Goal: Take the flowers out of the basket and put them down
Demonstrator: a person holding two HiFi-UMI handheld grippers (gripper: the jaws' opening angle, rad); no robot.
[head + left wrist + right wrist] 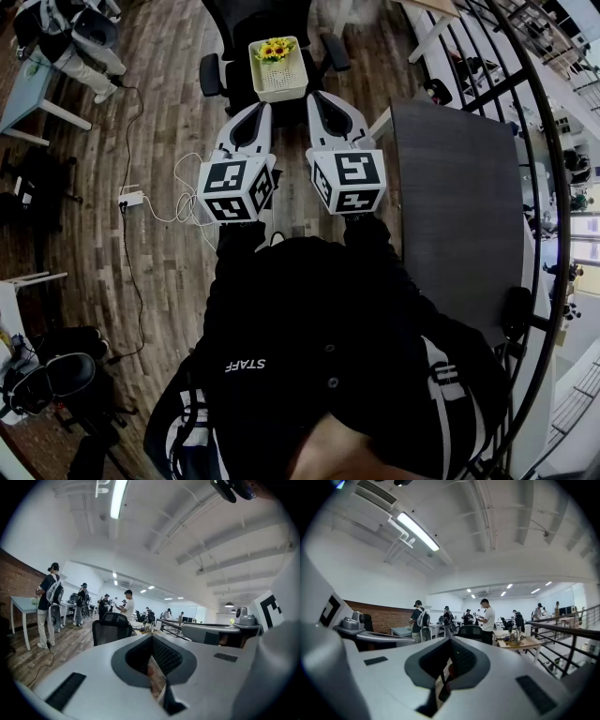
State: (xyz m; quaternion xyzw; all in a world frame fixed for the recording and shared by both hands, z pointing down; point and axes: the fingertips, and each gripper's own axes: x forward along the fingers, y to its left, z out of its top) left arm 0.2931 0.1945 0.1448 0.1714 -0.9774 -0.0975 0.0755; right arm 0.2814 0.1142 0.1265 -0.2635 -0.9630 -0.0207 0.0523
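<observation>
A white basket [279,82] stands on the seat of a black office chair [212,75] at the top middle of the head view. Yellow flowers [275,49] with green leaves lie in its far end. My two grippers are held level, side by side, short of the chair and pointing at it. The left gripper [251,114] has its jaws together with nothing between them, and so has the right gripper [330,105]. In the left gripper view the shut jaws of the left gripper [153,667] hide the basket; only the chair back [111,625] shows. The right gripper [445,667] likewise covers it.
A dark grey table [459,206] stands just right of my right gripper, with a black railing [534,159] beyond it. A white power strip [131,198] and cables lie on the wooden floor at the left. A person [80,47] stands at the far left; several more stand further off.
</observation>
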